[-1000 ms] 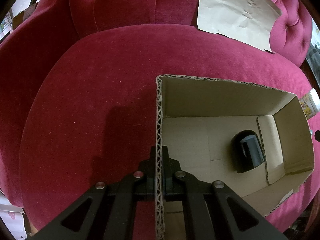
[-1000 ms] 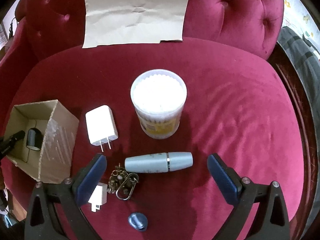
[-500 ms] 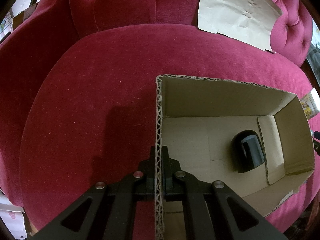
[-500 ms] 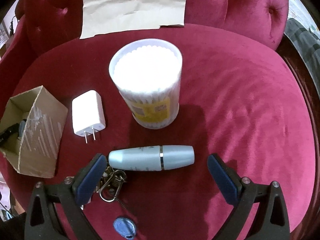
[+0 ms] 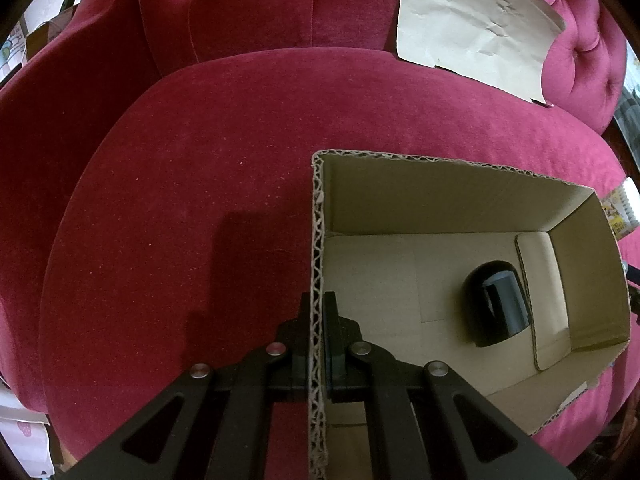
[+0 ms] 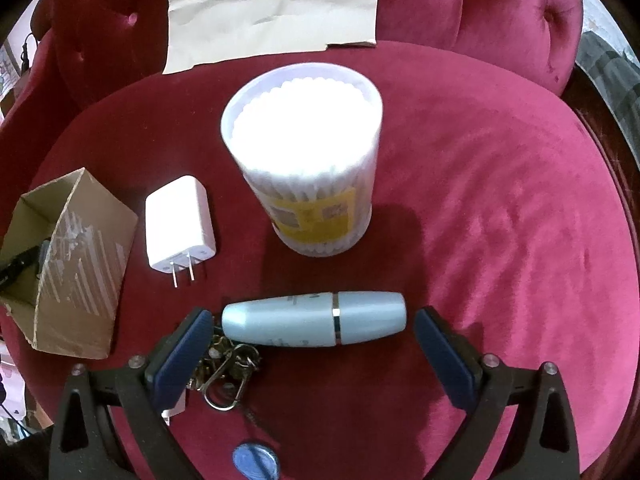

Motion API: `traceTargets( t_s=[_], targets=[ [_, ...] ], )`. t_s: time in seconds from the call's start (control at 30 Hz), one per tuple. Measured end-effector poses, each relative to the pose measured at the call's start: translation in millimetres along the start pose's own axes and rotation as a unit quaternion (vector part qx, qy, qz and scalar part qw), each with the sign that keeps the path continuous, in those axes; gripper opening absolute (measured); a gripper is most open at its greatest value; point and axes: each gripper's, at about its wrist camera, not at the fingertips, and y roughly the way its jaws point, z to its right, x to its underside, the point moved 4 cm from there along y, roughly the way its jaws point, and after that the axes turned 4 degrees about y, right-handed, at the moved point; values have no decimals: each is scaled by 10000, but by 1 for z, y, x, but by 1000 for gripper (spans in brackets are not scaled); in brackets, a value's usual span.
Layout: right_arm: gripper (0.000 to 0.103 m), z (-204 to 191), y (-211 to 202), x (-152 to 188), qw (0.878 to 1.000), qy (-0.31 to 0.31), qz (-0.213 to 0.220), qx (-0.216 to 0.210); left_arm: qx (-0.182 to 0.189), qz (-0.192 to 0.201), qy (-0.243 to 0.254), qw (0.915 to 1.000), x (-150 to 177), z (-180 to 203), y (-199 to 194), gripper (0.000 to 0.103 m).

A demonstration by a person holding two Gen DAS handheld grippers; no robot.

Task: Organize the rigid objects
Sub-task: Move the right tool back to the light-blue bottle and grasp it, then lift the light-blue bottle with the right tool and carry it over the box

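The cardboard box (image 5: 460, 208) wall is pinched by the left gripper (image 5: 319, 320). A pale blue tube (image 6: 314, 325) (faint print, unreadable) is straddled by the spread right gripper (image 6: 312, 340); beyond stands a cotton swab tub (image 6: 304, 152), its yellow label illegible.

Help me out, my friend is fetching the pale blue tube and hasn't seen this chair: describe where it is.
On the red velvet seat, find the tall round tub of cotton swabs. Just in front of it, the pale blue tube lies on its side between the open right tongs. Unlike the white charger and key ring nearby, it is cigar-shaped with a thin silver band.
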Motion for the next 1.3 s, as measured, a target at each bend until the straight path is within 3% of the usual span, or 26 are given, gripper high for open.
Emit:
traceTargets(
  t_s=[0.1,0.6,1.3],
  targets=[
    [91,0,4,-4,10000,16,-21,11,-5,-3,-11,10000,0,-1,0,3],
    [91,-9,-3,-8,9999,97,-14,83,-41,-12,-4,10000,-1,4,1,4],
    [91,-43,-43,-21,9999,88,101,-17,-38,-16,-9,10000,-1,4,0,4]
  ],
)
